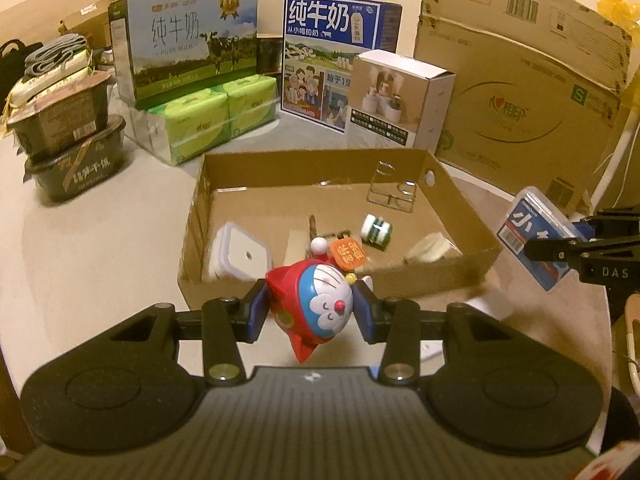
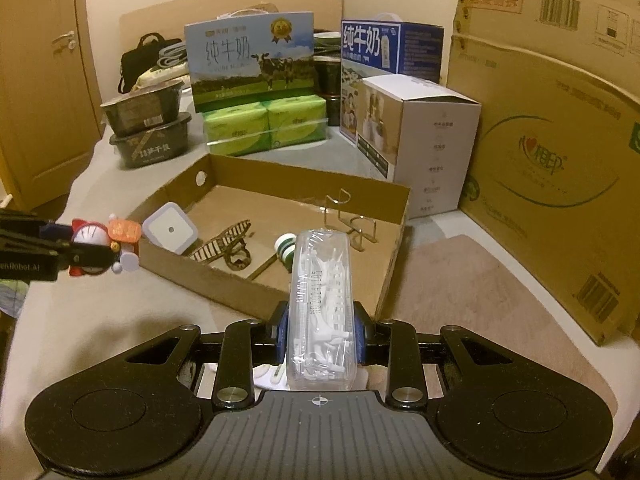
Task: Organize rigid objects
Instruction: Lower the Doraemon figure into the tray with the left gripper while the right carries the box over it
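My left gripper (image 1: 312,312) is shut on a red and blue Doraemon toy (image 1: 316,304) with an orange tag, held just before the near wall of a shallow cardboard tray (image 1: 460,208). My right gripper (image 2: 322,336) is shut on a clear plastic box of white picks (image 2: 322,300), held over the tray's (image 2: 400,208) near corner. The box also shows at the right of the left wrist view (image 1: 534,236), and the toy at the left of the right wrist view (image 2: 98,244). In the tray lie a white square container (image 1: 240,254), a green-white roll (image 1: 376,230), a wire stand (image 1: 394,192) and a wooden model (image 2: 224,244).
Behind the tray stand milk cartons (image 1: 188,40) on green tissue packs (image 1: 212,116), a blue milk box (image 1: 332,60), a white box (image 1: 400,100) and a large cardboard box (image 1: 532,92). Stacked black food bowls (image 1: 68,140) sit at the left. A pink mat (image 2: 480,288) lies right.
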`<state>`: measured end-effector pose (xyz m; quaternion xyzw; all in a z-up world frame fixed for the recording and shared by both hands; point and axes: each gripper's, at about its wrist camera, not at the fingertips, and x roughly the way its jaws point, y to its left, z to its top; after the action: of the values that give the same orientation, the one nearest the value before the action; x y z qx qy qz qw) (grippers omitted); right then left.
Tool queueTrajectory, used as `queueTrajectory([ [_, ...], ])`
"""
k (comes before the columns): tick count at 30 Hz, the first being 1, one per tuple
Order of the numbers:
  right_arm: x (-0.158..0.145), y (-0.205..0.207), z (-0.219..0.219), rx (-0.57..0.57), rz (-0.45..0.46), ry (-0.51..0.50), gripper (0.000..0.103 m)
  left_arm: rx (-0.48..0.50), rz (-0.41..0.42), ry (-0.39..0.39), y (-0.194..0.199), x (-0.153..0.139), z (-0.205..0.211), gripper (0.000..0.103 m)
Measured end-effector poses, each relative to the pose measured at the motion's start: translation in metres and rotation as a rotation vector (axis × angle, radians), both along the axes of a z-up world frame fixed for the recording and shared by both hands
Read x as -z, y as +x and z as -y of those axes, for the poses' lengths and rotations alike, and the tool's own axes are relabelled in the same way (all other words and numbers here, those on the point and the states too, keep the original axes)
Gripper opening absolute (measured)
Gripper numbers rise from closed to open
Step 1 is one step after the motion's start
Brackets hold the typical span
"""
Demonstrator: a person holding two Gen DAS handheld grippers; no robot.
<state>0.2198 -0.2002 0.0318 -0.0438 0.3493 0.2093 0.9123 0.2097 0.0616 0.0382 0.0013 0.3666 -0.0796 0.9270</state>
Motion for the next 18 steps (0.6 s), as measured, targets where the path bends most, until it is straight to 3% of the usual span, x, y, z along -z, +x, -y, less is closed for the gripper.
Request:
queueTrajectory([
  [18, -0.009, 0.082, -0.027, -0.042, -0.006, -0.013, 0.031, 0.019, -0.006, 0.046, 0.094, -0.007, -0.011, 0.041],
])
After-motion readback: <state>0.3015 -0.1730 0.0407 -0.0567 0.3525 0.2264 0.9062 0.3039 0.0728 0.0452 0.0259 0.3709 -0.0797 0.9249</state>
